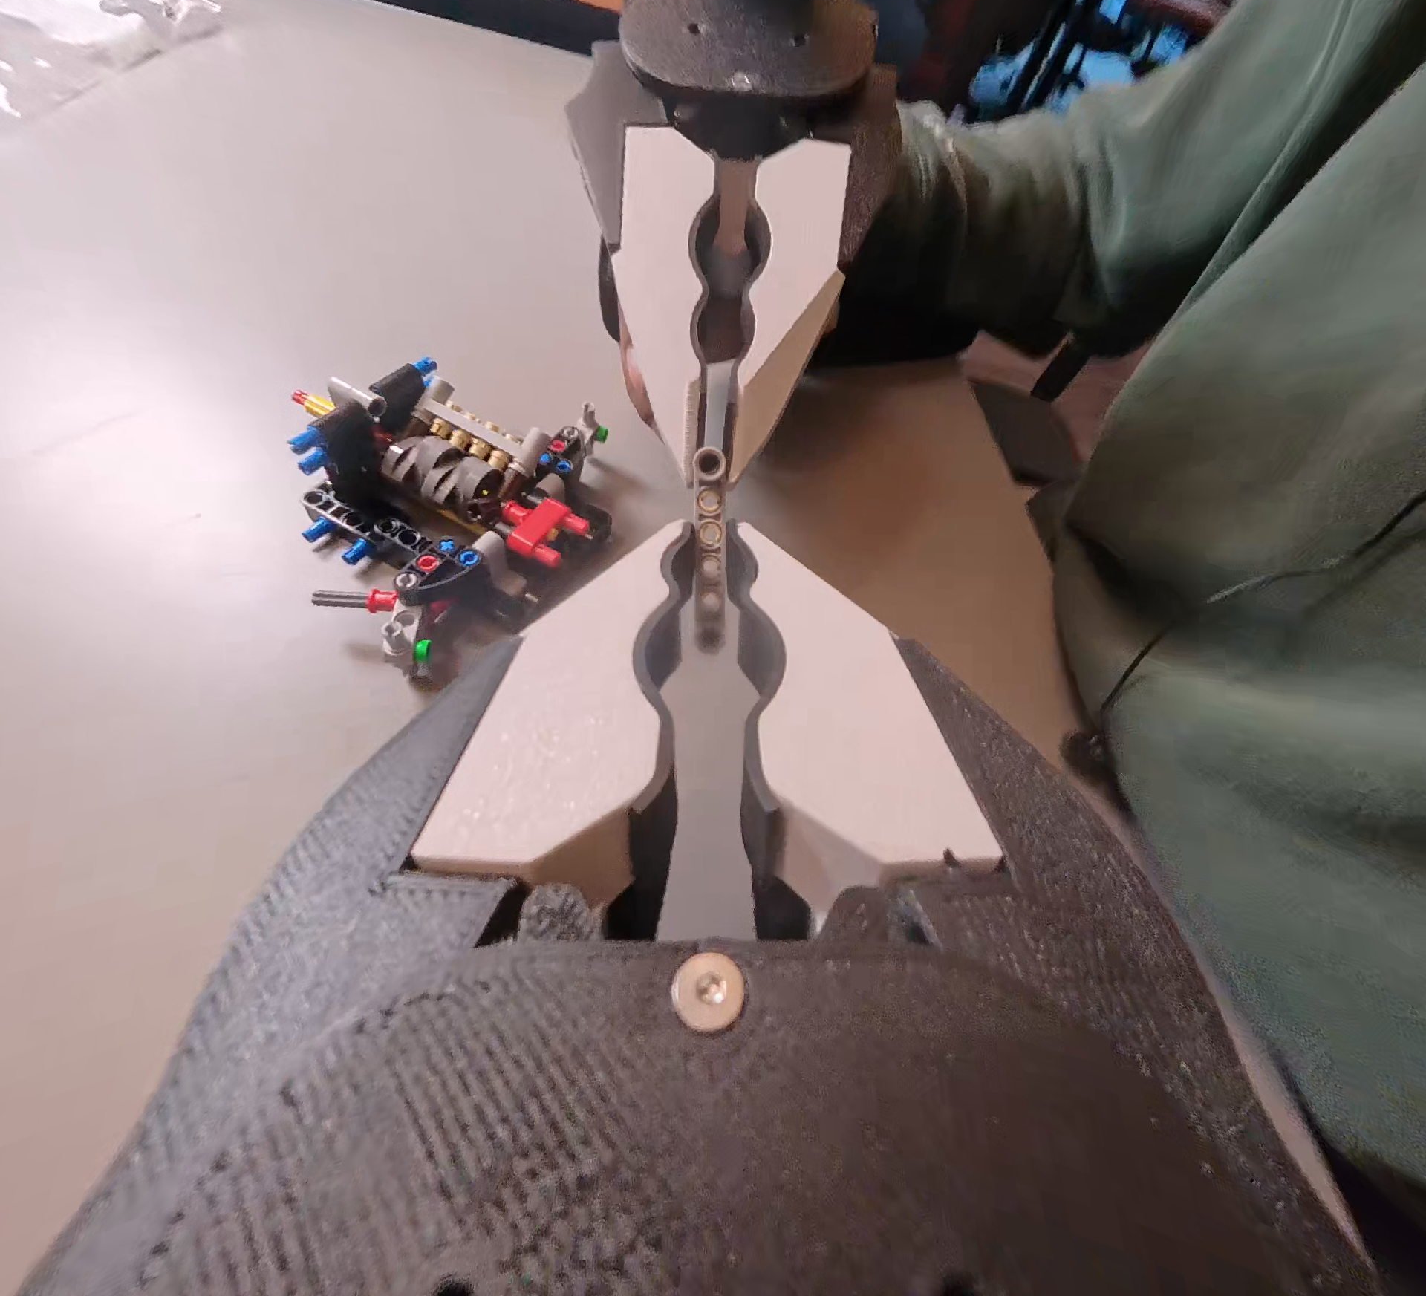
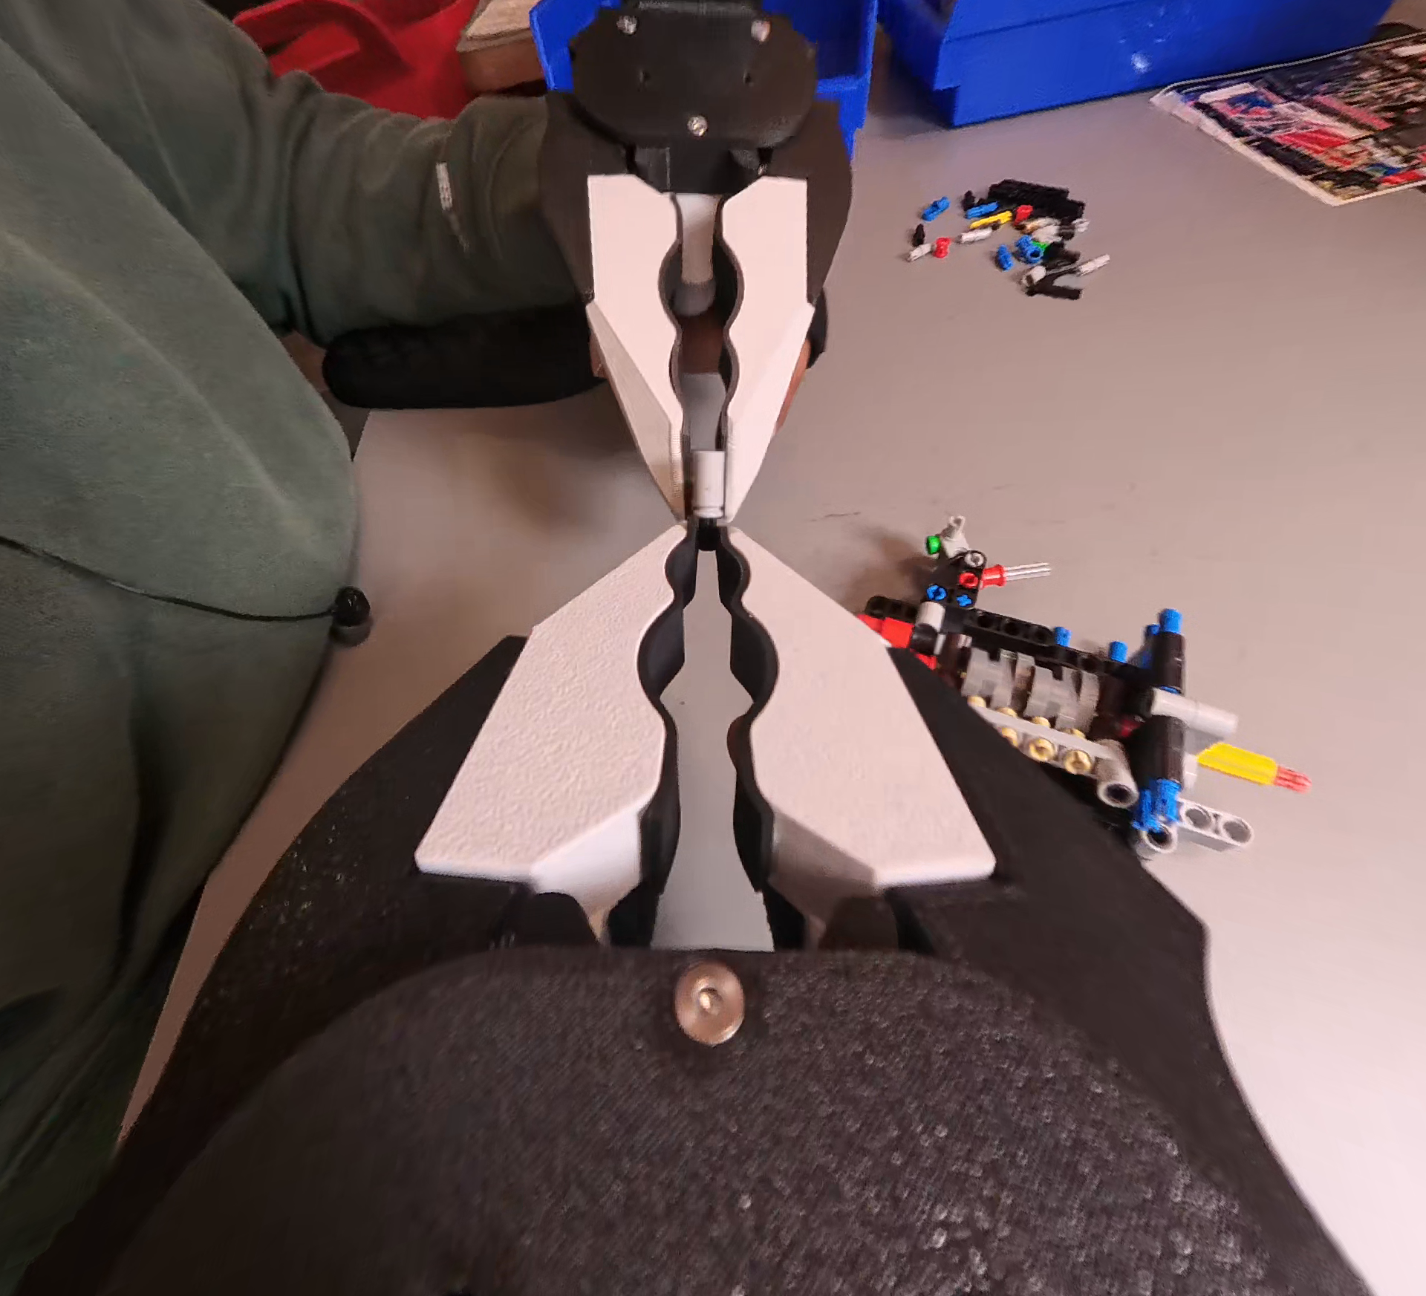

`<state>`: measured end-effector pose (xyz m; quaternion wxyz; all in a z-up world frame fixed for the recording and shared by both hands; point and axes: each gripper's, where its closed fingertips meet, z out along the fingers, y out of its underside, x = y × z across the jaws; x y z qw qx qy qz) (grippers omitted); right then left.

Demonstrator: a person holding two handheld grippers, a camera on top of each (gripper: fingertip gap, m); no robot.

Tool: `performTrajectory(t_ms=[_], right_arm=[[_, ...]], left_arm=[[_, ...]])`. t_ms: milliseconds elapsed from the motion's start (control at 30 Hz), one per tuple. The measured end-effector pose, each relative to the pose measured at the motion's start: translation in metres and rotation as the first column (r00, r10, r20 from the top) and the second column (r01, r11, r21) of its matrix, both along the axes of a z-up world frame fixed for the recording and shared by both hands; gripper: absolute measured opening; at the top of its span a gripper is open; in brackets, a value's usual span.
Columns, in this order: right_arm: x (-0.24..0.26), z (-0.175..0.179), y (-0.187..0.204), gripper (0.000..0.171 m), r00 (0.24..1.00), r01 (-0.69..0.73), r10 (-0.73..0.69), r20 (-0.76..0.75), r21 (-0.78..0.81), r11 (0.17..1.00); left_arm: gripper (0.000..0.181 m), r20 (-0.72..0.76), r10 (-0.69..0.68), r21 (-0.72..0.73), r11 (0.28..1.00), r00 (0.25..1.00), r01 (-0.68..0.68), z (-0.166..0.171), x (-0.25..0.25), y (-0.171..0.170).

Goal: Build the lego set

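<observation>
left gripper pinches grey beam pointing lengthwise toward closed right gripper

Grey beam: a thin grey strip with a row of round holes, some with tan pins in them; centre of the left wrist frame, held in the air between two pairs of fingers.

Part-built model: black, grey and dark brown frame with blue, red and yellow pins; lying on the worktop, left of centre in the left wrist frame.

Loose pieces: small mixed-colour heap on the worktop, upper right of the right wrist frame, well apart from the model.
</observation>
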<state>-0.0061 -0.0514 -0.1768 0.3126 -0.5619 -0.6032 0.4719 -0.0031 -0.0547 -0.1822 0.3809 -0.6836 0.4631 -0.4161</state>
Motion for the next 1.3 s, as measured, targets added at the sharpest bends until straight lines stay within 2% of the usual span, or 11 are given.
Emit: performTrajectory(t_ms=[133, 200, 267, 367, 533, 867, 967, 1133, 1300], right_arm=[[0.001, 0.014, 0.018, 0.005, 0.991, 0.097, -0.098, -0.086, -0.011, 0.995], [0.002, 0.018, 0.026, 0.015, 0.984, 0.144, -0.135, -0.118, 0.070, 0.987], [0.002, 0.018, 0.030, 0.017, 0.979, 0.178, -0.153, -0.135, 0.198, 0.964], [0.000, 0.023, 0.035, 0.017, 0.966, 0.239, -0.184, -0.182, 0.358, 0.902], [-0.001, 0.028, 0.042, 0.010, 0.951, 0.296, -0.212, -0.227, 0.455, 0.840], [-0.002, 0.027, 0.039, 0.002, 0.952, 0.292, -0.201, -0.231, 0.485, 0.825], [-0.001, 0.032, 0.038, 0.003, 0.945, 0.305, -0.199, -0.260, 0.482, 0.821], [0.001, 0.029, 0.032, 0.002, 0.953, 0.271, -0.172, -0.249, 0.447, 0.853], [0.000, 0.021, 0.034, 0.002, 0.960, 0.243, -0.167, -0.225, 0.369, 0.897]], left_arm=[[0.006, 0.169, 0.115, -0.245, 0.967, 0.979, -0.071, 0.014, -0.001, 0.014], [0.006, 0.266, 0.192, -0.399, 0.914, 0.945, -0.073, 0.021, -0.003, 0.021], [0.006, 0.347, 0.264, -0.524, 0.851, 0.900, -0.048, 0.027, -0.006, 0.028], [0.005, 0.392, 0.331, -0.629, 0.778, 0.858, -0.012, 0.029, -0.008, 0.033], [0.005, 0.402, 0.338, -0.681, 0.732, 0.851, 0.031, 0.027, -0.001, 0.031], [0.005, 0.424, 0.355, -0.712, 0.699, 0.833, 0.065, 0.027, 0.000, 0.031], [0.005, 0.452, 0.349, -0.697, 0.712, 0.821, 0.082, 0.032, 0.001, 0.030], [0.006, 0.411, 0.299, -0.631, 0.775, 0.861, 0.032, 0.028, 0.003, 0.024], [0.006, 0.386, 0.290, -0.637, 0.770, 0.876, 0.026, 0.021, 0.002, 0.027]])
